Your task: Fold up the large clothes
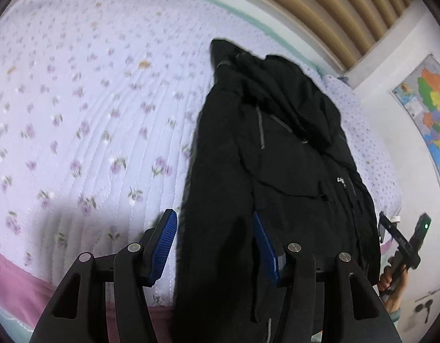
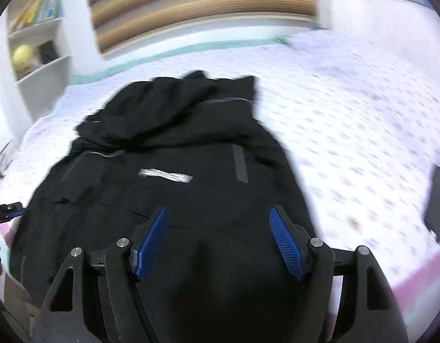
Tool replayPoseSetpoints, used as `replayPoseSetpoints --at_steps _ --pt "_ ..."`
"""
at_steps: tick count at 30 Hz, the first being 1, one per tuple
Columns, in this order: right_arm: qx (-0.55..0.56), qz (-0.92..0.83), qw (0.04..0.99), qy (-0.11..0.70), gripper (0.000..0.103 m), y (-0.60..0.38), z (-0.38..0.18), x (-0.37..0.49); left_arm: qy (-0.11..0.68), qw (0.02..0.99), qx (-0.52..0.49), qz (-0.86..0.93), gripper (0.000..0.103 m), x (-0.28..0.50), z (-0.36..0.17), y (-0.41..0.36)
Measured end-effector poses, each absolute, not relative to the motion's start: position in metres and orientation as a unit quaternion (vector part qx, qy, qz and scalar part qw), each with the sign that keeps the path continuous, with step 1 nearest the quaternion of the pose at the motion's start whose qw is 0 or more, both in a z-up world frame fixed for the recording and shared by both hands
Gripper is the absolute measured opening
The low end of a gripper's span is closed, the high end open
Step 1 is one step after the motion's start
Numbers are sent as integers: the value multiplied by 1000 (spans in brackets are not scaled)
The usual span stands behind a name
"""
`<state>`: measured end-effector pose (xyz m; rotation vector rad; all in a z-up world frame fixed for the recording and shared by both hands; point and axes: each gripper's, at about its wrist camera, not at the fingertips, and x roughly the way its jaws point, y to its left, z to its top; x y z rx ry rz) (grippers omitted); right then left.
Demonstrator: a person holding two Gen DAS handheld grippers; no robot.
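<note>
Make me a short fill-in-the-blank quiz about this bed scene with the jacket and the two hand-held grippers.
1. The jacket lying on the bed is ____ in colour.
2. The floral bedspread is printed with small ____.
3. The pads of the left hand-held gripper and of the right hand-held gripper are ____ in colour.
4. On the wall hangs a colourful ____.

Missing words: black; flowers; blue; map

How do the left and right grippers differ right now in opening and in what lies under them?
The left gripper stands narrower than the right gripper, which spreads wider. The left gripper straddles the black jacket's edge, one pad over the floral bedspread; the right gripper hangs wholly above the jacket. Both are open, with blue ribbed pads, gripping nothing.
</note>
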<state>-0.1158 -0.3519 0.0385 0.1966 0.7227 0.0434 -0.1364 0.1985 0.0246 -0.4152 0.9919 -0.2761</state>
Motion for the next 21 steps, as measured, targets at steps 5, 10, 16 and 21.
replayPoseSetpoints --at_steps 5,10,16,21 --pt "150 -14 913 379 77 -406 17 -132 477 850 -183 -126 56 -137 17 196" --pt "213 8 889 405 75 -436 -7 -133 483 850 -168 -126 56 -134 19 190" --pt "157 37 895 415 52 -409 7 -129 484 853 -142 -136 56 -147 33 175" --pt "133 36 877 460 51 -398 -9 -114 514 843 -106 -118 57 -138 17 165"
